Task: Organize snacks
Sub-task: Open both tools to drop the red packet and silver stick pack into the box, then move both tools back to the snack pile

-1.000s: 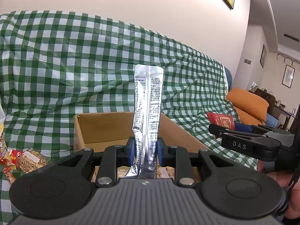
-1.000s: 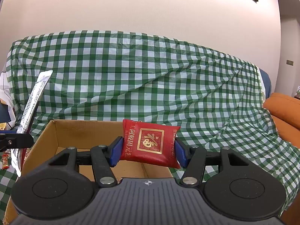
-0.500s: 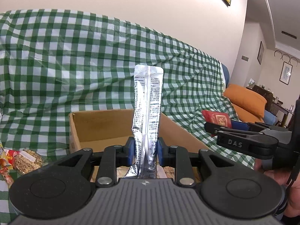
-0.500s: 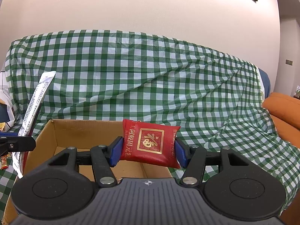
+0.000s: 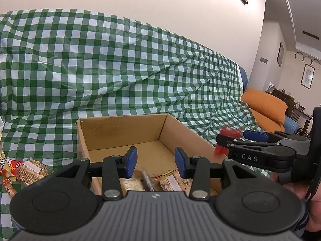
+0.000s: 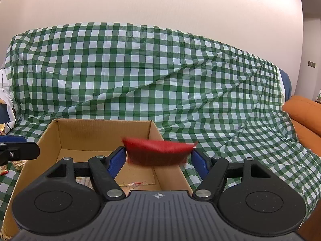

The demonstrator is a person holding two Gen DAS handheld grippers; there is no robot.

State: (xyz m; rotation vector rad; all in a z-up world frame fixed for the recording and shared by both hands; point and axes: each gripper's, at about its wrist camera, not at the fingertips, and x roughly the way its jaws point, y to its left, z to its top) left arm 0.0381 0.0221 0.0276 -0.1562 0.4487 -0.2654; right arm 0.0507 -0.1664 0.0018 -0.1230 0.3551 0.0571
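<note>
**Both jaws let go above the snack box**

My left gripper (image 5: 156, 161) hovers over the open cardboard box (image 5: 122, 129). Its jaws have just been opening and now stand apart with nothing between them. Below them, on the box floor, lie several wrapped snacks (image 5: 174, 181) (crackers in clear wrap, and a thin packet I cannot read).

My right gripper (image 6: 158, 161) sits at the box's right wall. Its jaws have just been opening too. The red snack pouch (image 6: 158, 153) is between the blue pads but blurred by motion, and the pads no longer seem to press on it. From the left view the same pouch shows as a red smear beside the right gripper's arm.

The box rests on a sofa draped in green-and-white checked cloth (image 6: 160, 70). More snacks (image 5: 30, 169) lie on the cloth left of the box.
</note>
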